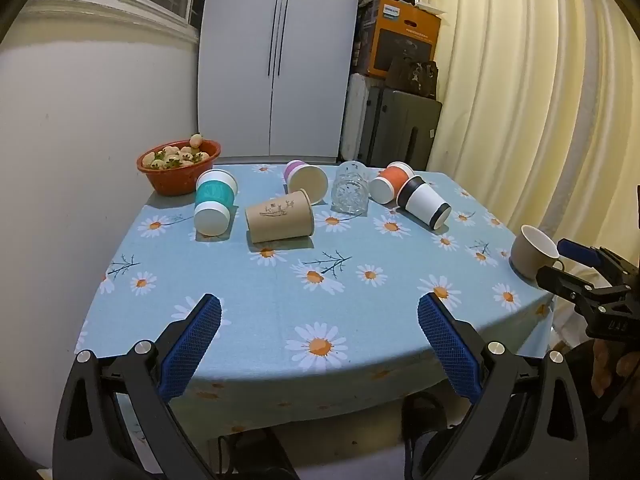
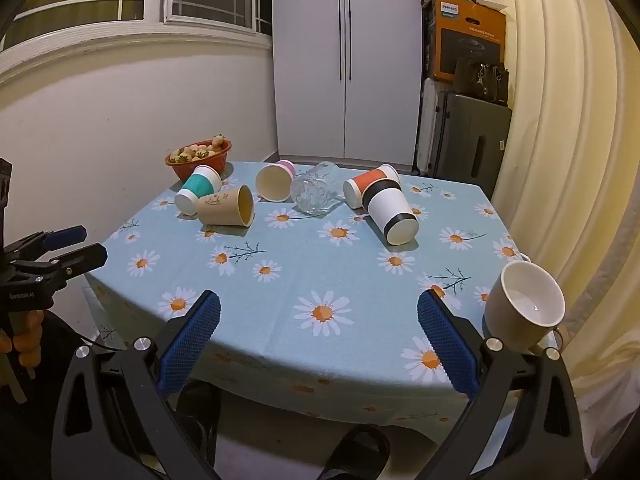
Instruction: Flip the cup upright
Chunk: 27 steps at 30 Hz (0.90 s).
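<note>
Several cups lie on their sides at the far half of the table: a teal cup point(image 1: 214, 202) point(image 2: 198, 194), a brown paper cup point(image 1: 280, 216) point(image 2: 228, 205), a pink cup point(image 1: 306, 180) point(image 2: 275, 180), a clear glass point(image 1: 351, 192) point(image 2: 316, 188), an orange cup point(image 1: 390, 182) point(image 2: 370, 184) and a black-and-white cup point(image 1: 424, 202) point(image 2: 392, 212). A beige mug point(image 1: 534, 254) point(image 2: 524, 304) lies tilted at the right edge. My left gripper point(image 1: 320, 320) is open and empty above the near table edge. My right gripper point(image 2: 320, 320) is open and empty, just left of the mug.
A red bowl of fruit point(image 1: 180, 166) point(image 2: 200, 156) stands at the far left corner. The table has a blue daisy cloth point(image 1: 320, 280) point(image 2: 320, 264). A wall is on the left, a curtain point(image 2: 568, 120) on the right, a white fridge point(image 1: 280, 56) behind.
</note>
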Available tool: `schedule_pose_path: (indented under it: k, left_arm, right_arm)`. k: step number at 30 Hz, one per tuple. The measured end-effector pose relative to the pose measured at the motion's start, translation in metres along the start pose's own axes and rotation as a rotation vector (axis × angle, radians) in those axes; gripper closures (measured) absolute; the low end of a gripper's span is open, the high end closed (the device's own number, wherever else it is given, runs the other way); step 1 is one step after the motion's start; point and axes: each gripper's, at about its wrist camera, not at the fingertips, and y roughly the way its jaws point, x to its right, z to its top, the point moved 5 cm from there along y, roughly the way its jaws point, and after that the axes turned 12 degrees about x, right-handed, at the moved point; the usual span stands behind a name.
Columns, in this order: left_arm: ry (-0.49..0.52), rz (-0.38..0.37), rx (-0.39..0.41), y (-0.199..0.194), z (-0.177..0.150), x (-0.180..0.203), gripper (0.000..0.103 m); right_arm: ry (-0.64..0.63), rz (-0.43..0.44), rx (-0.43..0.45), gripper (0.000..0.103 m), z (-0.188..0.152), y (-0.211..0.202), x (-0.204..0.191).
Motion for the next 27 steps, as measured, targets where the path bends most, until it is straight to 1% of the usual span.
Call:
schedule_pose_path:
  k: [9, 12, 16, 19, 27]
  left_arm:
    - [-0.016, 0.010, 0.001, 0.0004, 0.0001, -0.0050, 0.007]
    - [-0.001, 0.007, 0.004, -0.0009, 0.0008, -0.0024, 0.007]
    - [-0.022, 0.012, 0.001, -0.0014, 0.0015, -0.0092, 0.007]
    - [-0.026, 0.008, 0.000, 0.0030, -0.0019, -0.0053, 0.007]
    - [-0.016, 0.005, -0.003, 0.0015, -0.0007, -0.0066, 0.007]
  right_arm:
    - [-0.006, -0.007, 0.000, 0.005, -0.0006, -0.0008, -0.0017]
    - [-0.008, -0.006, -0.007, 0.005, 0.0018, 0.0020, -0.0050]
    - [0.001, -0.002, -0.007, 0.005, 0.0013, 0.0015, -0.0039]
    - [0.002, -0.001, -0.003, 0.005, 0.0001, 0.0002, -0.0016]
    - [0.003, 0.000, 0.004, 0.005, 0.0011, -0.0013, -0.0020]
